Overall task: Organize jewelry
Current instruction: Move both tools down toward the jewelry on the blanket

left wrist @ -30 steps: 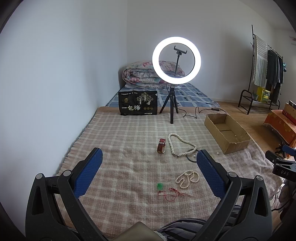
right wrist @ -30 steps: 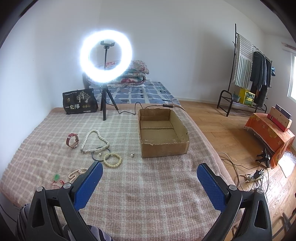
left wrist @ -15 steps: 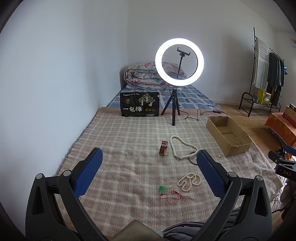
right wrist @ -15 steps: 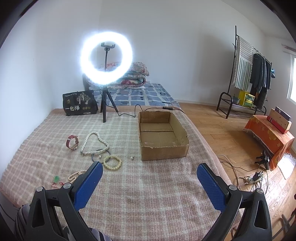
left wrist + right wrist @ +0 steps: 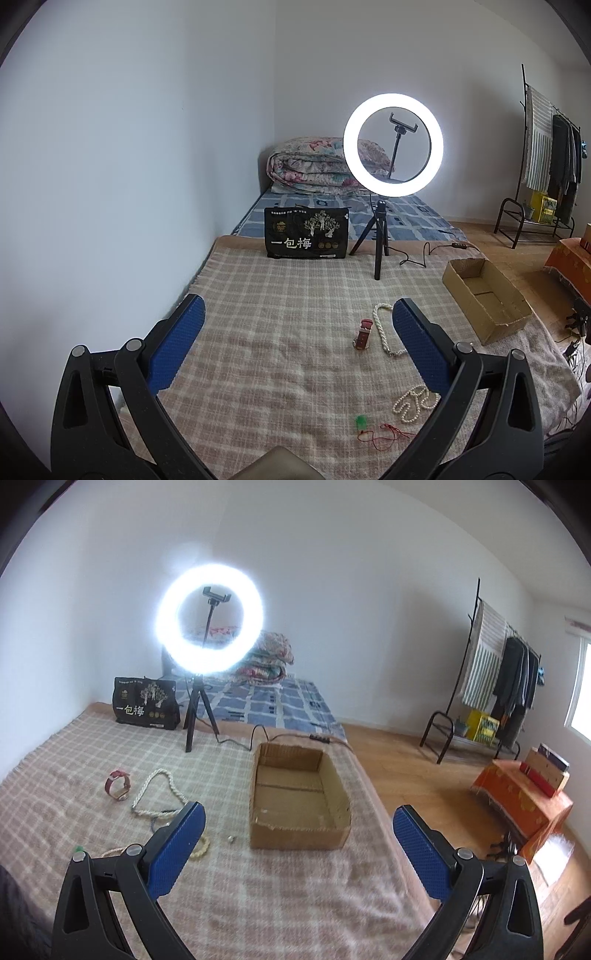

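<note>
Jewelry lies spread on a checked blanket (image 5: 277, 332). A red strap watch (image 5: 364, 333) stands beside a thick pearl rope necklace (image 5: 382, 332). Nearer me lie a small pearl strand (image 5: 412, 402) and a red cord with a green bead (image 5: 364, 424). In the right wrist view I see the watch (image 5: 118, 784), the rope necklace (image 5: 155, 794), a beaded bracelet (image 5: 201, 847) partly behind a finger, and a small bead (image 5: 231, 838). An open cardboard box (image 5: 295, 794) sits right of them. My left gripper (image 5: 295, 314) and right gripper (image 5: 295, 819) hang open above the blanket, holding nothing.
A lit ring light on a tripod (image 5: 380, 236) and a black printed bag (image 5: 306, 234) stand at the blanket's far edge, with a cable (image 5: 258, 734) trailing behind the box. A folded quilt (image 5: 314, 166) lies behind. A clothes rack (image 5: 491, 686) and orange-covered table (image 5: 524, 808) stand on the wooden floor at right.
Both grippers have tilted up and drawn back a little, so the jewelry and box sit lower in the views. The left view has swung left. Nothing was picked up.
</note>
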Action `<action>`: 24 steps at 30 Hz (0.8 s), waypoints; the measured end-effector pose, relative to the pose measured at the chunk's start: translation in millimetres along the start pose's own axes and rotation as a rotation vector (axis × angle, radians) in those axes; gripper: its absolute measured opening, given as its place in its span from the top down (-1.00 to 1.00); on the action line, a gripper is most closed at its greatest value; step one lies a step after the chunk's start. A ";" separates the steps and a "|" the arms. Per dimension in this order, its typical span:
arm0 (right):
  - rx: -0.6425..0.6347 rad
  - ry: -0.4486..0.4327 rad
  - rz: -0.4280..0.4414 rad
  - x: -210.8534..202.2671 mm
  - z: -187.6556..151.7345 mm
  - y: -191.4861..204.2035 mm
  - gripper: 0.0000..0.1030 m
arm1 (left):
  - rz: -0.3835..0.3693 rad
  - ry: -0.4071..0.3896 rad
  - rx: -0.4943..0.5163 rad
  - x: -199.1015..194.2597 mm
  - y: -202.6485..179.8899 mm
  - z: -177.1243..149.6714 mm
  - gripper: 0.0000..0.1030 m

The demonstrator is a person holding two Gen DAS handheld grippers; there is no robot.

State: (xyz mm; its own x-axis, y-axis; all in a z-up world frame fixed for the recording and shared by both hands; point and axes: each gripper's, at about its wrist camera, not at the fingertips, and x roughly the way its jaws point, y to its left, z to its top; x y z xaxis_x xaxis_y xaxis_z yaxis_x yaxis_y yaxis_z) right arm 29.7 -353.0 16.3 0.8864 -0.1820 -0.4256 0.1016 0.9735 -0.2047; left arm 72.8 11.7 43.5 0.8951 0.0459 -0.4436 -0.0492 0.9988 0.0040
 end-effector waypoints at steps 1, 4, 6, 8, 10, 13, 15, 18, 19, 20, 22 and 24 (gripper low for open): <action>-0.009 -0.002 0.008 3.6 3.8 -1.5 -0.99 | 0.003 -0.006 0.006 4.0 -2.6 3.5 -1.00; -0.033 -0.002 0.027 12.8 13.1 -2.0 -0.99 | -0.002 -0.020 0.009 23.5 25.3 6.1 -1.00; -0.050 0.000 0.034 18.1 18.0 -0.7 -0.99 | -0.018 -0.017 0.002 29.0 31.5 9.0 -1.00; -0.072 0.002 0.041 21.4 21.9 2.9 -0.99 | -0.033 -0.011 -0.001 31.9 36.9 12.6 -1.00; -0.094 0.004 0.060 23.9 27.1 7.2 -0.98 | -0.048 -0.010 -0.001 33.3 40.8 19.0 -1.00; -0.117 0.000 0.072 27.1 36.1 11.3 -0.97 | -0.074 -0.004 -0.005 35.6 41.5 30.1 -0.98; -0.121 -0.003 0.071 29.4 41.8 11.3 -0.97 | -0.087 -0.001 -0.003 36.7 38.3 36.5 -0.91; -0.118 -0.002 0.092 33.1 52.4 12.2 -0.89 | -0.112 0.002 0.001 39.5 30.0 41.6 -0.89; -0.116 0.000 0.108 34.0 54.5 13.9 -0.88 | -0.119 0.003 0.003 41.4 26.7 41.2 -0.89; -0.114 0.001 0.123 35.1 55.6 15.7 -0.88 | -0.125 0.006 0.006 43.7 23.3 39.8 -0.89; -0.117 0.007 0.156 38.6 55.0 22.8 -0.87 | -0.138 0.015 0.007 46.9 17.9 36.4 -0.87; -0.116 0.021 0.189 44.1 50.8 31.1 -0.80 | -0.153 0.037 0.003 53.9 12.8 30.3 -0.79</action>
State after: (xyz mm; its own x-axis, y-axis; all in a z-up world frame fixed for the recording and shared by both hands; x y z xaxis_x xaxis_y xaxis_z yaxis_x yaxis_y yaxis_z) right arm 94.9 -323.8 35.9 0.8752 -0.0015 -0.4838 -0.1195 0.9683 -0.2191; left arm 133.9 27.6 46.8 0.8749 -0.1077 -0.4722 0.0880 0.9941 -0.0636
